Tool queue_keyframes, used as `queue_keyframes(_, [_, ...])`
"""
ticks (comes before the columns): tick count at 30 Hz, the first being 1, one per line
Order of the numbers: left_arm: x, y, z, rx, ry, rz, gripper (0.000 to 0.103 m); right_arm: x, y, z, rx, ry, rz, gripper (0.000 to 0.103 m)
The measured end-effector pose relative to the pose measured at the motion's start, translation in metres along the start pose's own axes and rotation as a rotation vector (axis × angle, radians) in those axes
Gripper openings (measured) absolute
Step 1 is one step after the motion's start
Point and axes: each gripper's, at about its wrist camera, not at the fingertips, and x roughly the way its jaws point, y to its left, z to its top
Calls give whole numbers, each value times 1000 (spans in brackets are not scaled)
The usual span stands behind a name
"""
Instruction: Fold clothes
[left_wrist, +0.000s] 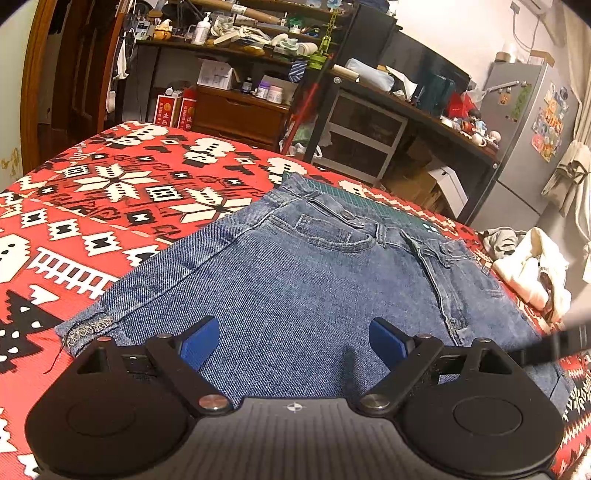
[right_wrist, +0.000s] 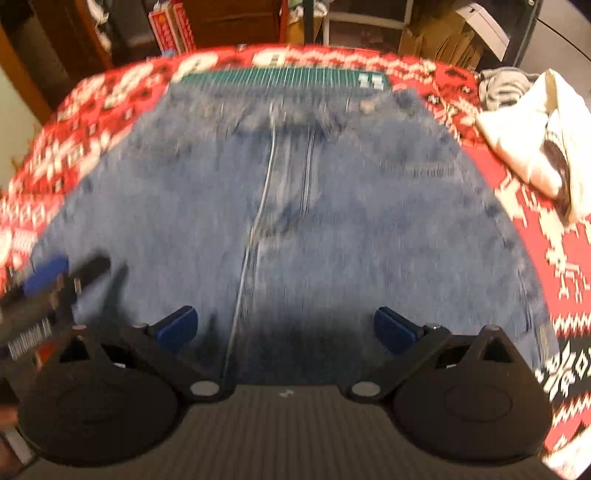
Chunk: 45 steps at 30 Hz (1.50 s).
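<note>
Your left gripper (left_wrist: 293, 341) hovered over the jeans (left_wrist: 295, 280), fingers apart, gripping nothing. Jeans lay flat on the red patterned counter (left_wrist: 110, 192), waistband far, likely spread for folding. Your right gripper (right_wrist: 284, 328) likewise: fingers apart, empty. White garment (right_wrist: 532, 136) bunched rightward.

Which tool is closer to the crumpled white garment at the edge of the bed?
The right tool. It hovers over the blue denim jeans near their fly seam, nearer the crumpled white garment; the left tool is over the far-side leg.
</note>
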Motion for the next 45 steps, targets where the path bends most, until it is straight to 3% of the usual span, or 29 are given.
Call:
queue_keyframes(4, [0, -2, -1, 13, 0, 4, 88, 13, -9, 33, 106, -5, 50, 99])
queue_keyframes(8, [0, -2, -1, 16, -2, 4, 88, 38, -14, 58, 170, 40, 83, 73])
queue_keyframes(9, [0, -2, -1, 17, -2, 4, 88, 44, -13, 62, 180, 48, 79, 64])
queue_keyframes(12, [0, -2, -2, 17, -4, 3, 88, 55, -9, 68, 172, 72, 37, 47])
queue_keyframes(22, [0, 0, -1, 10, -6, -5, 88, 50, 31, 43, 3, 152, -69, 48])
queue_keyframes(28, [0, -1, -2, 10, -5, -5, 88, 37, 49, 16, -42, 193, -79, 48])
queue_keyframes(40, [0, -1, -2, 17, -5, -3, 88, 11, 36, -31, 20, 290, 51, 49])
queue_keyframes(45, [0, -2, -3, 26, -4, 0, 88, -7, 19, -43, 51, 213, 96, 48])
